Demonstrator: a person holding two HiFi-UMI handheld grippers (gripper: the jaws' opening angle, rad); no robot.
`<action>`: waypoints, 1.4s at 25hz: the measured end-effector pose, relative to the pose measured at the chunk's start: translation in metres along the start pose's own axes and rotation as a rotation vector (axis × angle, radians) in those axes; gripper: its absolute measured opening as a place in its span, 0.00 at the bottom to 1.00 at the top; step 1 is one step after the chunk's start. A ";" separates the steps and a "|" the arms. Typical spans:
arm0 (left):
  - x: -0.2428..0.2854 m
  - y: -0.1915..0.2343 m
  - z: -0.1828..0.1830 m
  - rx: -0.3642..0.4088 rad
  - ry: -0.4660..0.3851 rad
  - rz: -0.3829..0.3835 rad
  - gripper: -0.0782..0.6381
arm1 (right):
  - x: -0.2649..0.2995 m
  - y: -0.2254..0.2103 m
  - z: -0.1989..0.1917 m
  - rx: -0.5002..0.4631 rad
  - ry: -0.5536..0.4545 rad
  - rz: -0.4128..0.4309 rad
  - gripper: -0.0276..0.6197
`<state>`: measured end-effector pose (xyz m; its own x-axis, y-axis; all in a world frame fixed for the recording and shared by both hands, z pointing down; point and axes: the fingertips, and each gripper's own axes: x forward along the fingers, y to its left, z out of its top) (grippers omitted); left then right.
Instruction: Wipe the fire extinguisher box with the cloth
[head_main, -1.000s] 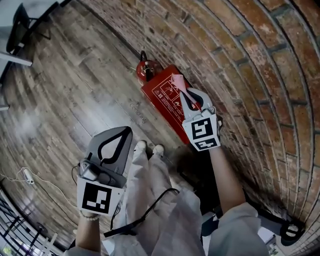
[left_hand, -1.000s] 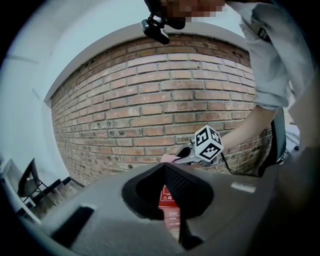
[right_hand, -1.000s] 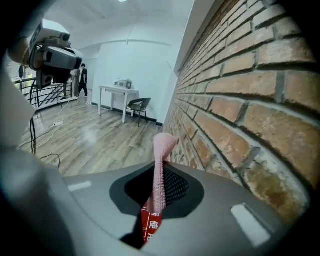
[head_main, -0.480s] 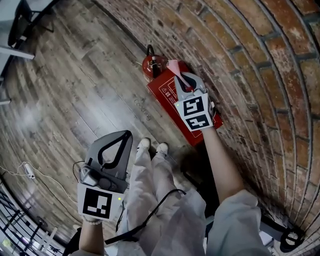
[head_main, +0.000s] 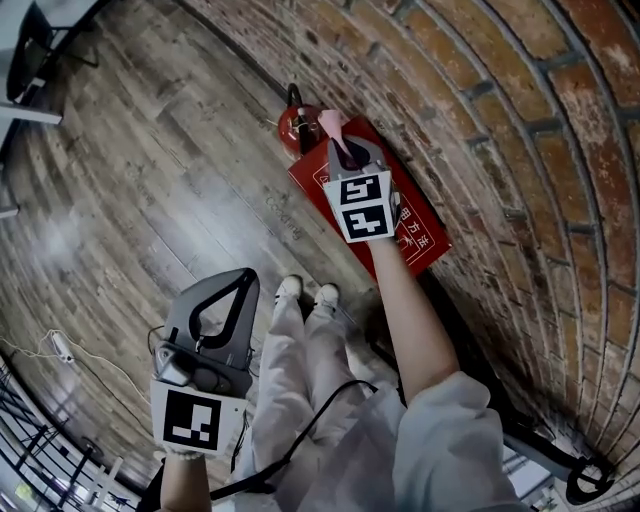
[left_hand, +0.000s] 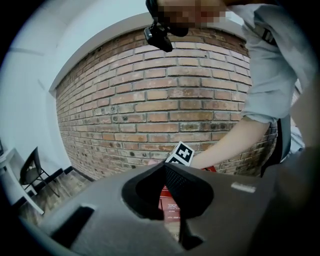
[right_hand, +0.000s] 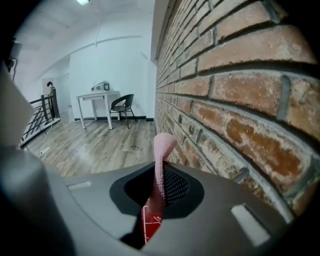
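Working at the foot of the brick wall (head_main: 500, 120), sweeping the red fire extinguisher box (head_main: 415, 235) lying there, probably needing the right gripper (head_main: 345, 150), pinching the pink cloth (head_main: 333, 125), pressing flatter, leaving the left gripper (head_main: 240, 285), pressed together on nothing, hanging well apart.

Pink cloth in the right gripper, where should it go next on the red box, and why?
Probably pull it back along the lid toward the person's feet. The right gripper is shut on the pink cloth at the far end of the red box, beside the fire extinguisher, and most of the lid lies nearer the person.
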<state>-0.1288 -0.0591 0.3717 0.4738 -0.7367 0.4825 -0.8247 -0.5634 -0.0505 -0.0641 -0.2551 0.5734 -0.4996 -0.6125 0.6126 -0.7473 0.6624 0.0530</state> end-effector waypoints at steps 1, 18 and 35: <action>0.002 0.000 0.000 0.000 0.000 -0.002 0.11 | 0.003 -0.001 -0.004 0.031 0.004 -0.004 0.08; 0.021 -0.008 -0.017 -0.015 0.018 -0.058 0.11 | 0.007 -0.042 -0.056 0.188 0.102 -0.164 0.08; 0.035 -0.025 -0.011 0.017 0.012 -0.108 0.11 | -0.028 -0.065 -0.089 0.211 0.122 -0.214 0.08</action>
<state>-0.0947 -0.0668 0.3999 0.5556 -0.6672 0.4961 -0.7637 -0.6455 -0.0128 0.0372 -0.2423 0.6227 -0.2744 -0.6638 0.6958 -0.9104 0.4124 0.0344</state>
